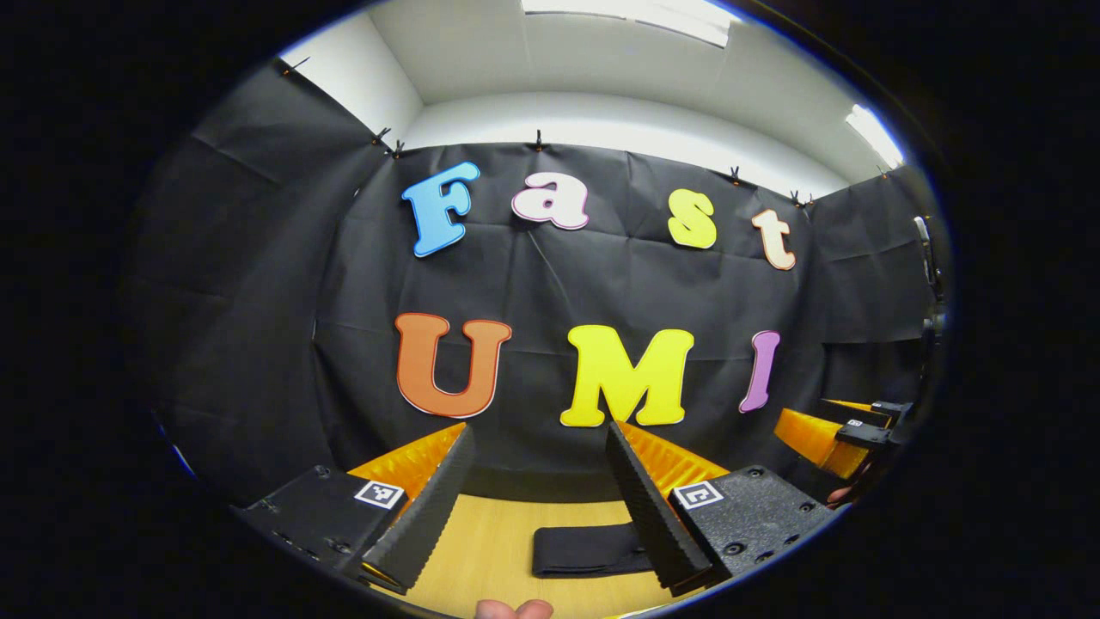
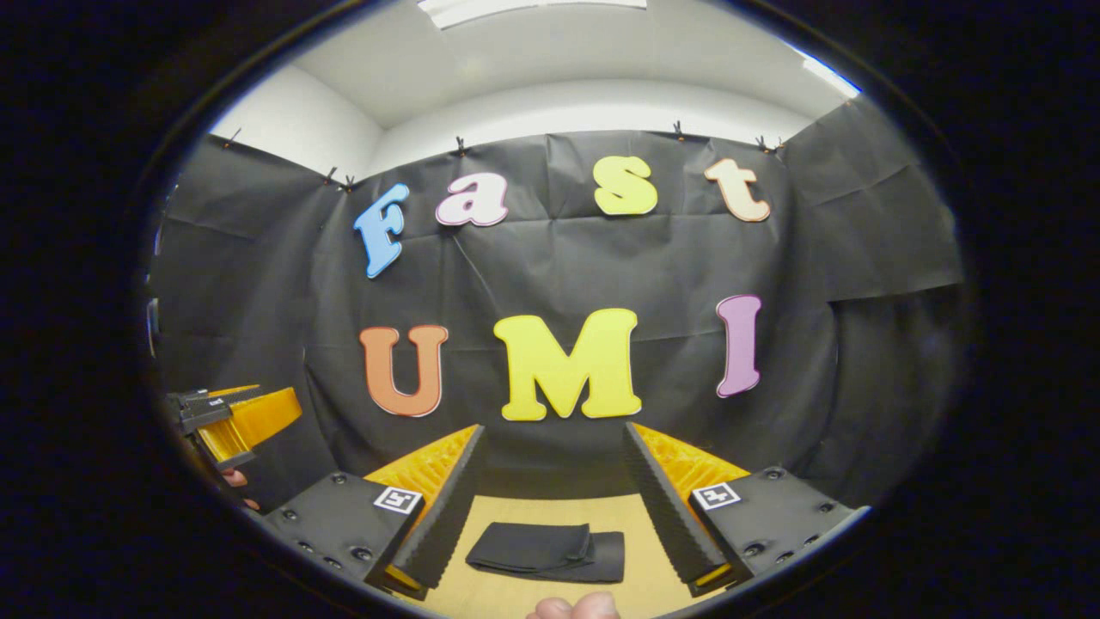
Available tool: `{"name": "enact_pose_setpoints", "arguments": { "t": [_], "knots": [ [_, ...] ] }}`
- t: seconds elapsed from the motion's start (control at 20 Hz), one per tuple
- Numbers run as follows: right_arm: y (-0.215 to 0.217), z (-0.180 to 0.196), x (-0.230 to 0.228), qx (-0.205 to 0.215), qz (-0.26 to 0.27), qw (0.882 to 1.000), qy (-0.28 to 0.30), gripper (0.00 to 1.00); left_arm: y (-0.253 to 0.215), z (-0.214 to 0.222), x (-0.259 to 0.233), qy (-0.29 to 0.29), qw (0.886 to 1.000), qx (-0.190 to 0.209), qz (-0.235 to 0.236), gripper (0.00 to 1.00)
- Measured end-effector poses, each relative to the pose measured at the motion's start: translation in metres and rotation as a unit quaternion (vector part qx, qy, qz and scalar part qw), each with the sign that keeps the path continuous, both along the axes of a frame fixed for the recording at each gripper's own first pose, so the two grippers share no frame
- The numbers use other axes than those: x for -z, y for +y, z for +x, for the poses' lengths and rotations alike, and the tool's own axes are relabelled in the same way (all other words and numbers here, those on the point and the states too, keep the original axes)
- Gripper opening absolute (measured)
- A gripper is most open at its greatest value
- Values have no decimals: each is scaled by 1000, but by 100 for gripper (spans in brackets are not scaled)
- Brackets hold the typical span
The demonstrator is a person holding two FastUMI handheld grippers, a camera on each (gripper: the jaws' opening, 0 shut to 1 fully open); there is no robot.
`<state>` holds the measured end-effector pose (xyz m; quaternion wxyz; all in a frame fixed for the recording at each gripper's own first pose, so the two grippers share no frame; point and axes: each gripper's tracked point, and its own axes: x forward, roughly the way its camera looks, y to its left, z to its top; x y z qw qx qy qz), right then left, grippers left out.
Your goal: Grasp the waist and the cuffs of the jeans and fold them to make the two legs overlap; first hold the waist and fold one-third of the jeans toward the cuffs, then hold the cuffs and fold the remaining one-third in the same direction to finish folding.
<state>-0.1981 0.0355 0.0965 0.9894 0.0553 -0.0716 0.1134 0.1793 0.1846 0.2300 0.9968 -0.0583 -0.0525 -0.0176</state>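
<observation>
Left gripper view: the left gripper (image 1: 540,486) is raised above the pale wooden table (image 1: 490,550), its 2 fingers spread wide and holding nothing. Between them, 1 compact dark folded pair of jeans (image 1: 584,550) lies flat on the table, partly hidden behind the finger on the right side of the view. The right gripper (image 1: 838,434) shows at the far right edge, also lifted clear of the table; its opening cannot be told from here.

Right gripper view: the right gripper (image 2: 552,481) is held above the table (image 2: 636,567), its 2 fingers wide apart and empty. The 1 pair of jeans (image 2: 546,550) lies below as a small stacked bundle. The left gripper (image 2: 228,421) appears at the far left.

Judged from the bundle, all folds appear complete; nothing seems left beyond withdrawing.
</observation>
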Motion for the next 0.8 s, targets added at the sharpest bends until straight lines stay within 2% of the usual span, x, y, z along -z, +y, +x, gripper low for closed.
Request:
{"name": "enact_pose_setpoints", "arguments": {
  "t": [0.35, 0.8],
  "knots": [
    [-13, 8, 5, 14, -1, 1000, 1, 92, -21, 6, 7, 8, 1000, 1, 1, 98],
    [-18, 12, 0, 21, 3, 1000, -6, 92, -20, 11, 8, 13, 1000, -10, 3, 98]
  ]
}}
